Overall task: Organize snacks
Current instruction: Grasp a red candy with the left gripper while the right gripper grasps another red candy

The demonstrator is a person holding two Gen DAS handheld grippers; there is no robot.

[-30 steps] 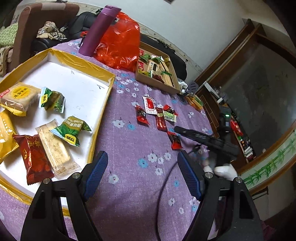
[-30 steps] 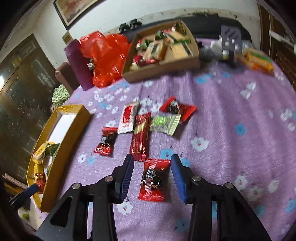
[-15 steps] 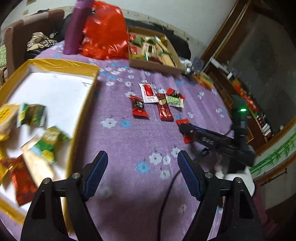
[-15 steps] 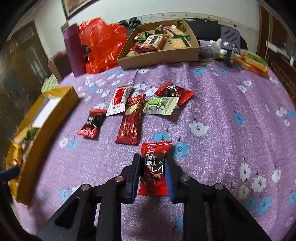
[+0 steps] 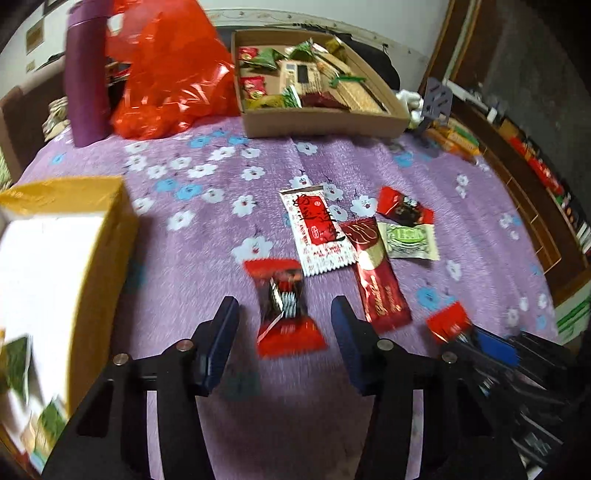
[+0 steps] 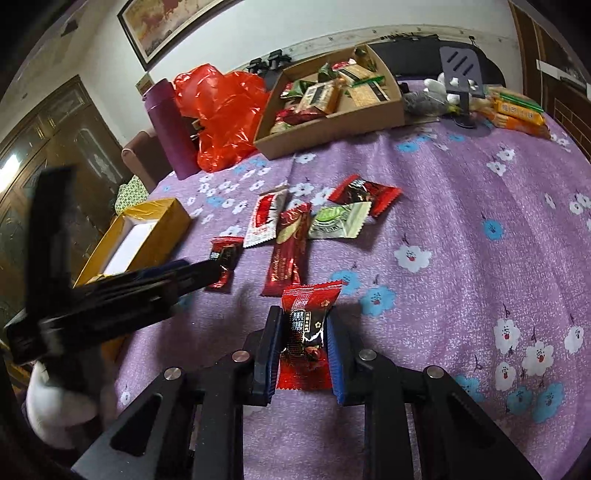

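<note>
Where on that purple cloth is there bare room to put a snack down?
Bare cloth lies right of the loose snacks, out to the table edge, and between the gold box and the white-and-red packet. The middle is crowded: five wrappers close together, some overlapping. The far edge is taken by the cardboard tray, red bag and purple bottle.

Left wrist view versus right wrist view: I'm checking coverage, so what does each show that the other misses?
Only the left view shows the wall shelves at the right. Only the right view shows the framed picture, the wooden cabinet and the print on the candy held by the right tongs. Both show the cardboard box, red bag, purple bottle and open left tongs.
</note>
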